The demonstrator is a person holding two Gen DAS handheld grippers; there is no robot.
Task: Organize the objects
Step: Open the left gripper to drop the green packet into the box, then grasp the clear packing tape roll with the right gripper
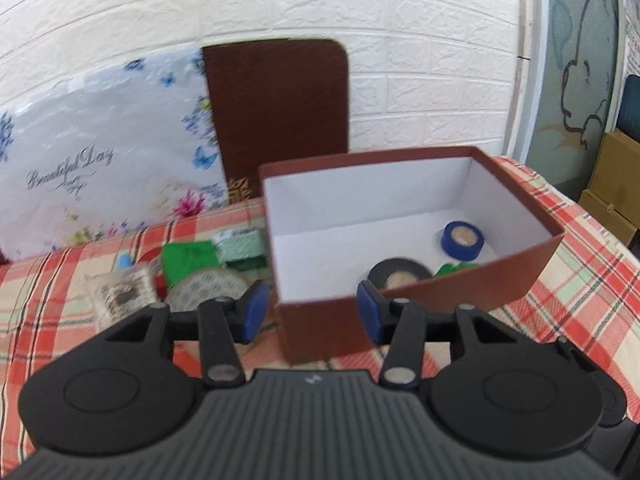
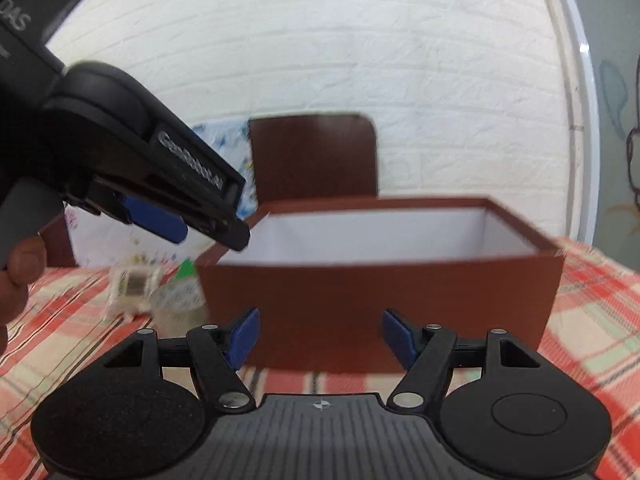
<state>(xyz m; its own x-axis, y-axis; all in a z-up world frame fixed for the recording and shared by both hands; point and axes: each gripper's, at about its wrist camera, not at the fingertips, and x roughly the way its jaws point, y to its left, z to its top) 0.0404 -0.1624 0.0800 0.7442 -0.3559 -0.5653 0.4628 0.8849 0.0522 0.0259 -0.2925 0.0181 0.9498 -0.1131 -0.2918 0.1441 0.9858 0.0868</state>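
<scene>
Left tongs (image 1: 313, 311) parted, nothing between the blue pads, hanging just before the near corner of the open brown box (image 1: 516, 276). Inside that box, beyond the tongs: black tape roll (image 1: 398, 274), blue tape roll (image 1: 462, 240), a scrap of green. Left of the tongs on the checked table (image 1: 60, 280): patterned tape roll (image 1: 210, 290), green packet (image 1: 186, 258), small clear packet (image 1: 120, 292). Right tongs (image 2: 319, 338) wide, empty, facing the box's front wall.
</scene>
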